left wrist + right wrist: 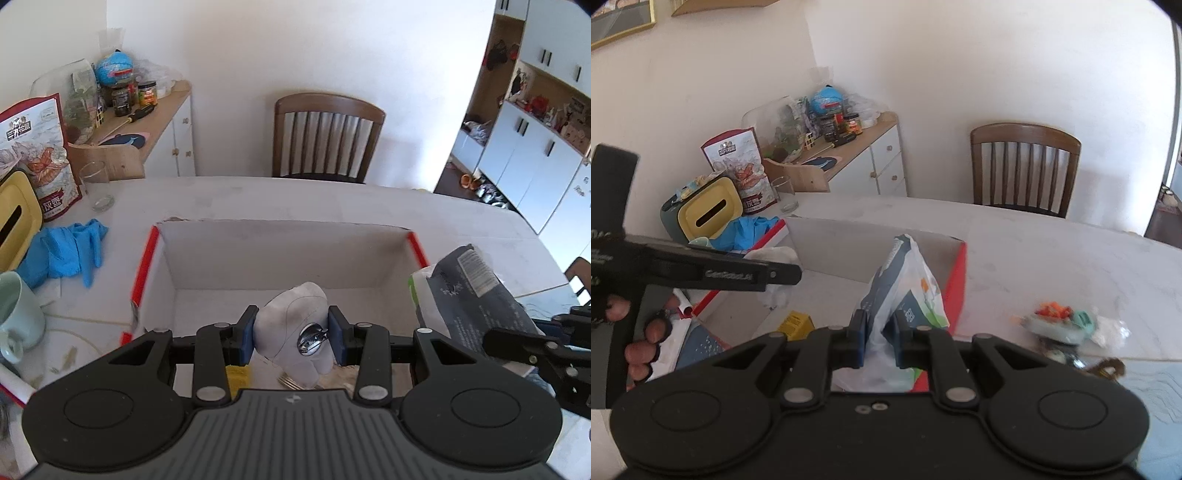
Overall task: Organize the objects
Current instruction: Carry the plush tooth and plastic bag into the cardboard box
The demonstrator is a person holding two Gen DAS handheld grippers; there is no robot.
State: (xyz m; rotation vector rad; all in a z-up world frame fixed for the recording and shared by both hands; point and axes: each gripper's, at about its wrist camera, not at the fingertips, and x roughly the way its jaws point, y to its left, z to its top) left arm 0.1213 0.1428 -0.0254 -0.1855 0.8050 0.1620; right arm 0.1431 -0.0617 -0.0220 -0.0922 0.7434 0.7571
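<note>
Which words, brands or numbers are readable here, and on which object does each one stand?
"灰枣": large white characters low on the red and white standing snack pouch.
Brand logo at that pouch's top: too small to read.
White label on the dark blue plastic packet: too blurred.
Embossed word on the black arm of the left tongs: not legible.

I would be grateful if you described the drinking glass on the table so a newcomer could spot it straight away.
Start at the white table and go to its far left corner, next to the wooden sideboard. There, just right of the red snack bag and beyond the blue gloves, stands the glass. It is the only clear, empty, upright tumbler; the mug nearby is pale green and opaque.
</note>
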